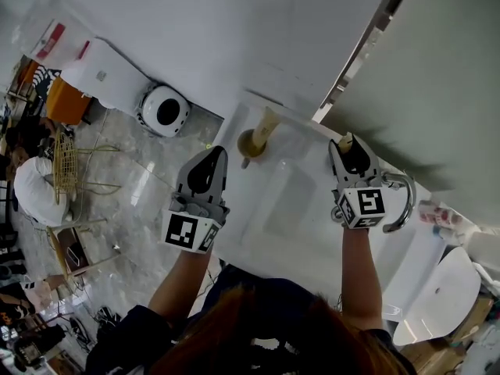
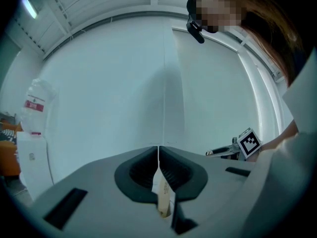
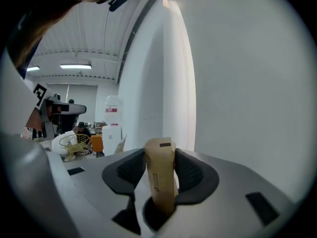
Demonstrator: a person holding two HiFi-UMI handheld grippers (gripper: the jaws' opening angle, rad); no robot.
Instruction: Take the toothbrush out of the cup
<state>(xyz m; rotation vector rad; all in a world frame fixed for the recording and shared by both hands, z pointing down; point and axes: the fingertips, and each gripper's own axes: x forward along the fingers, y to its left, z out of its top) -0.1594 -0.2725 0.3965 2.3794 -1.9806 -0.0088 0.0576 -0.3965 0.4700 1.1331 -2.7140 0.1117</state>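
On the white sink's point(image 1: 269, 209) back ledge stands a tan cup point(image 1: 248, 143) with a tan stick-like part rising from it. My right gripper point(image 1: 351, 143) hovers over the ledge further right, near the tap. A tan toothbrush point(image 3: 161, 182) with small print stands upright between its jaws, and both pads press on it; its tip point(image 1: 344, 141) shows by the fingers. In its own view the right gripper point(image 3: 159, 155) faces the white wall. My left gripper point(image 1: 215, 156) hangs left of the cup, off the sink's edge, jaws shut point(image 2: 158, 150). A thin tan strip sits deep between them.
A chrome tap point(image 1: 402, 201) curves just right of my right gripper. Small bottles point(image 1: 437, 213) and a white lid point(image 1: 437, 295) lie further right. On the floor at the left are a round white device point(image 1: 164, 109), a wire basket point(image 1: 66, 162) and a water dispenser point(image 2: 32, 148).
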